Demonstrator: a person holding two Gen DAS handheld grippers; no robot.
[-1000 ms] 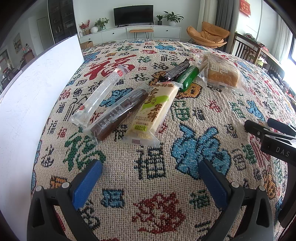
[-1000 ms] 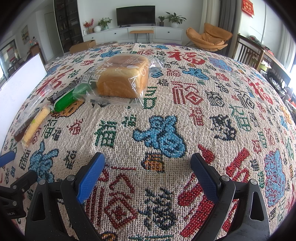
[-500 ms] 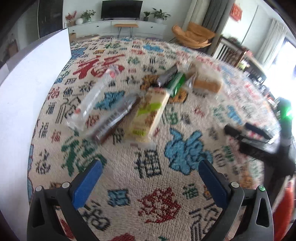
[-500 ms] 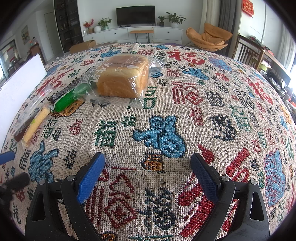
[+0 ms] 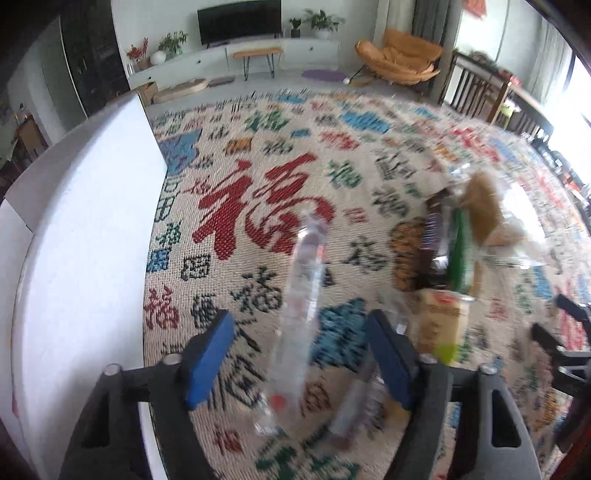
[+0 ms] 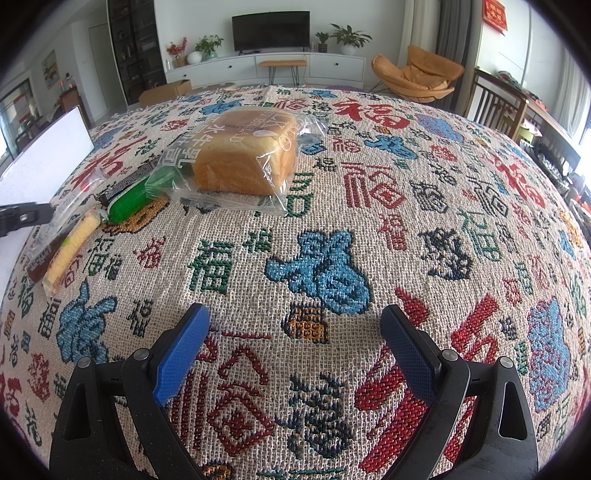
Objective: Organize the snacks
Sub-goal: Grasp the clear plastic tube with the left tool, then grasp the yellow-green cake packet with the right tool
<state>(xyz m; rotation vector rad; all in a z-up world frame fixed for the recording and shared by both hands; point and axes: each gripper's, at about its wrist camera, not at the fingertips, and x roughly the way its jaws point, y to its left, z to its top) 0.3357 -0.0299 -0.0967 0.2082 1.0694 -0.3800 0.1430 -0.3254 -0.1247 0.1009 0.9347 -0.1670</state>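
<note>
Daylight floods in from windows at the right edge, blowing out to white there. The left wrist view is smeared by motion blur: the patterned tablecloth (image 5: 258,206) and snack wrappers are streaked. The right wrist view is sharp (weave threads readable). Both bulge fisheye-style, darkening at the corners. Shadows are soft.

A woven tablecloth (image 6: 424,229) patterned with red, blue and green characters covers the table, and a white board (image 5: 81,229) stands along its left edge. Beyond it, a black TV (image 6: 270,29) hangs above a long white cabinet (image 6: 332,66) with potted plants (image 6: 347,37) on top. An orange lounge chair (image 6: 417,79) sits to the right, near dark wooden chairs (image 6: 495,107).
</note>
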